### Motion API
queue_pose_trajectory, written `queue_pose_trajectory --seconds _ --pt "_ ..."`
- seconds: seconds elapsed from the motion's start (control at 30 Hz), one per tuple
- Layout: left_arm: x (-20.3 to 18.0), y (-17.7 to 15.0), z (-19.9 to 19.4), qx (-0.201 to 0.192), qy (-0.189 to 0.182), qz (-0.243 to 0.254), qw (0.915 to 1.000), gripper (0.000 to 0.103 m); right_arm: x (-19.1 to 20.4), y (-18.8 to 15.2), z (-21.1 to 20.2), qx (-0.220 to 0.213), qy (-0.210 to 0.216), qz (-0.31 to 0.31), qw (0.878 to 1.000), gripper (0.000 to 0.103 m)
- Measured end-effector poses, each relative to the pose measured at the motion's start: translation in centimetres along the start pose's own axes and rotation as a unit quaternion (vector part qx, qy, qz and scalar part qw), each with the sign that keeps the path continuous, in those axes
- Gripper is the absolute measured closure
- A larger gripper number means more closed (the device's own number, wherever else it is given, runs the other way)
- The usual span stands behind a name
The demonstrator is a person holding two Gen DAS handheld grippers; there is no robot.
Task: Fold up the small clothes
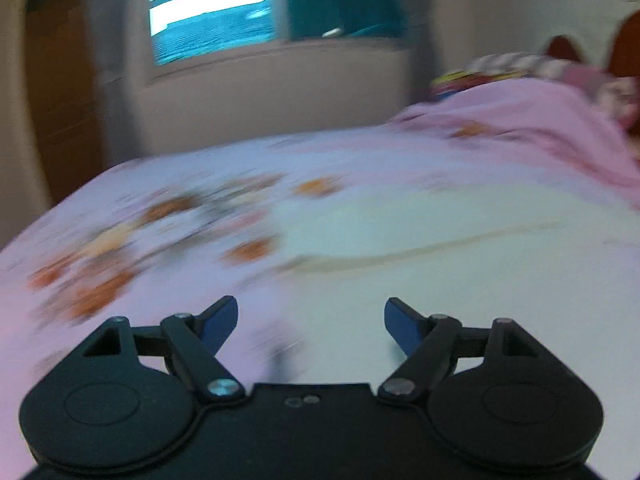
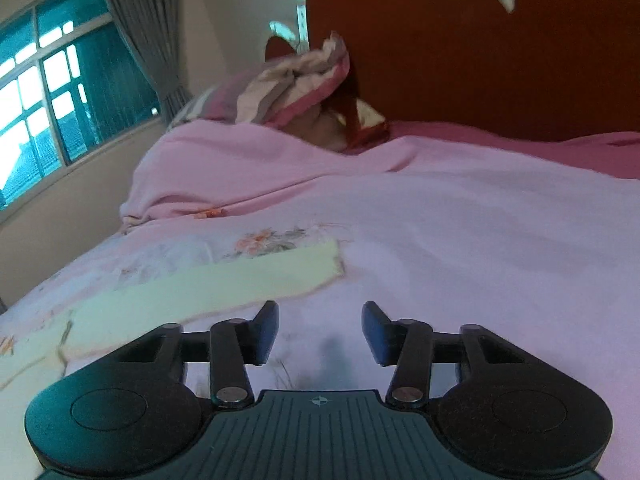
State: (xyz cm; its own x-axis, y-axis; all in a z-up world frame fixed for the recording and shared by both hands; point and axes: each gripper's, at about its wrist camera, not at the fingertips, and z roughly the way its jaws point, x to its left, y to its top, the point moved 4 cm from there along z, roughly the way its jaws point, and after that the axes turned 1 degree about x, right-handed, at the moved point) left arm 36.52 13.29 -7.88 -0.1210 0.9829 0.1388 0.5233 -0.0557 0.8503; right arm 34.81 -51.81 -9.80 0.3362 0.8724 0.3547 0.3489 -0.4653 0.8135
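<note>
Left gripper [image 1: 311, 322]: fingers [image 1: 219, 322] wide apart with nothing between them, held over the pink flowered bed [image 1: 168, 312]; the pale cloth [image 1: 420, 224] lies flat on the bed ahead of the fingers and to their right, blurred in this view. Right gripper [image 2: 320, 330]: fingers [image 2: 267, 330] apart and empty above the bedsheet, with the cloth just ahead of the left finger and stretching away to the left. A pillow [image 2: 288, 84] and headboard [image 2: 480, 52] stand well beyond the fingers.

Pink floral bed [image 2: 460, 240] (rumpled); pale yellow garment [image 2: 208, 284] flat on it; pillow [image 2: 288, 88] at its head.
</note>
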Motion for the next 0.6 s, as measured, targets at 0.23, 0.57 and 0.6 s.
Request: queue_pose_trajectory --seconds 0.23,0.57,0.6 --pt "9.6 -3.8 -2.3 0.044 0.102 -0.046 0.9928 0.023 0.4 2.5 6.7 0.05 0.04 0.072 0.995 0.056" --pt "13.7 -7.8 -0.4 0.078 0.114 -0.155 0.9782 0.018 -4.9 2.2 12.2 0.093 0.09 0.272 0.954 0.056" --pt "13.7 -7.9 -0.3 0.079 0.114 -0.155 0.9782 0.017 -5.0 2.5 12.6 0.092 0.09 0.272 0.954 0.056"
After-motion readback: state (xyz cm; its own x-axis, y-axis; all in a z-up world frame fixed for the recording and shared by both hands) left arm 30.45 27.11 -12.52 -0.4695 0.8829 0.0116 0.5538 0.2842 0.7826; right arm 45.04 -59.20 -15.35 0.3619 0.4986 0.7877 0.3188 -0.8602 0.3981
